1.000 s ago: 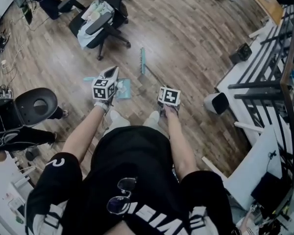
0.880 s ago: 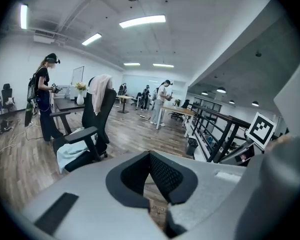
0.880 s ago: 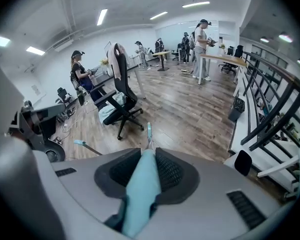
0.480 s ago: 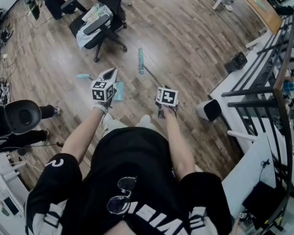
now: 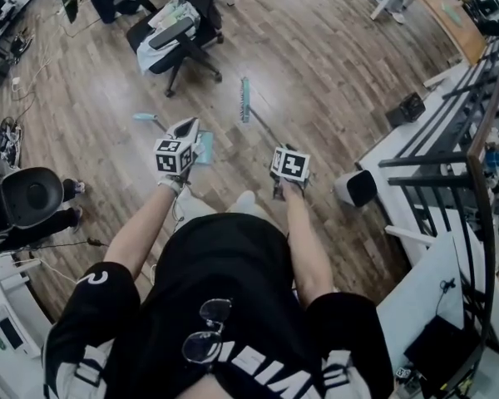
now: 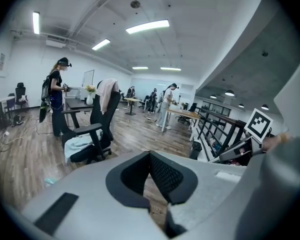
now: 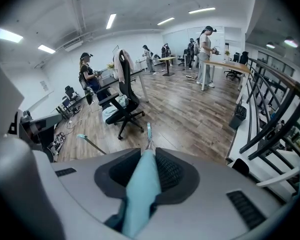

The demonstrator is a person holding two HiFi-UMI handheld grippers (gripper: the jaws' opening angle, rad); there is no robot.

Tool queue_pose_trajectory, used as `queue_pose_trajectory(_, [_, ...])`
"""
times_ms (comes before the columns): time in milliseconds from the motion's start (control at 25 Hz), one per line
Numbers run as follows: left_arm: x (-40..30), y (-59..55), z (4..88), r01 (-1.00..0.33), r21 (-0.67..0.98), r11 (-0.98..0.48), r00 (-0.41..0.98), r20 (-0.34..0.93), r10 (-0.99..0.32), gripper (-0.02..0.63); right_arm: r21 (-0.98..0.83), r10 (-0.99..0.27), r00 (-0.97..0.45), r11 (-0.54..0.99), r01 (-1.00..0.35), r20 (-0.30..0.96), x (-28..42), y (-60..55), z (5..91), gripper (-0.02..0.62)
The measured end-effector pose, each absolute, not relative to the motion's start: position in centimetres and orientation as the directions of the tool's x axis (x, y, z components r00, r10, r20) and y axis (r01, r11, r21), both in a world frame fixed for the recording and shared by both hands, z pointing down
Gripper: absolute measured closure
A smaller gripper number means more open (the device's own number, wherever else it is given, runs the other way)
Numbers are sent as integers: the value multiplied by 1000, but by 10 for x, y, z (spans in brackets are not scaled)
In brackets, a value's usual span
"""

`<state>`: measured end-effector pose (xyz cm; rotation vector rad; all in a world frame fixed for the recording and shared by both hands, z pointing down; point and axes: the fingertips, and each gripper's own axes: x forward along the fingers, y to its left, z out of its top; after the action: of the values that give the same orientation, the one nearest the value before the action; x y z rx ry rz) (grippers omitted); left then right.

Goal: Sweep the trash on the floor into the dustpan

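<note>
Two grippers out in front here, over a wood floor (image 5: 316, 65) in an open office. The right gripper (image 5: 281, 161) is clamped on the teal handle of the broom (image 5: 245, 100); in the right gripper view you can see that handle (image 7: 140, 194) running straight up between the pads, with the brush head down on the boards well ahead of the person's feet. The left gripper (image 5: 187, 136) has its jaws pinched together at the tips, with nothing between them, just floor showing behind. The dustpan (image 5: 205, 148) is the teal one sitting on the floor just beside the left gripper, between the two grippers and left of the broom, and its long handle (image 5: 143, 117) angles off up and to the left. It's too small in the head view to tell whether anything is in the pan. A pale bin (image 5: 353, 188) stands to the right near the railing, and its mouth just looks dark, so I can't tell what's in it. Further back there's an office chair (image 5: 183, 44) with a light cloth (image 5: 168, 19) on its seat.
</note>
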<state>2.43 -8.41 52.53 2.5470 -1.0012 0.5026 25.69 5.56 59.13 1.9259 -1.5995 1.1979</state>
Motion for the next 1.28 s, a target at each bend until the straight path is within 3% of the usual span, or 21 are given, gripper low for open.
queue_pose_trajectory(440, [23,-79,523,-710,182,-680,675,451,-584,609,-164,-602,45,-289,-943,798,272,64,593,512])
queue_pose_trajectory(600, [24,-80,523,-711,179,-681,673,453,-584,608,-227,-619,-8,-276,-934,785,263,59,594,512])
queue_pose_trajectory(1080, [31,-83,528,-711,171,-683,669,466,-580,609,-185,-596,25,-289,-939,803,279,60,599,512])
queue_pose_trajectory(1280, [34,-84,526,-712,170,-681,667,466,-581,609,-258,-608,-39,-277,-926,793,271,56,601,511])
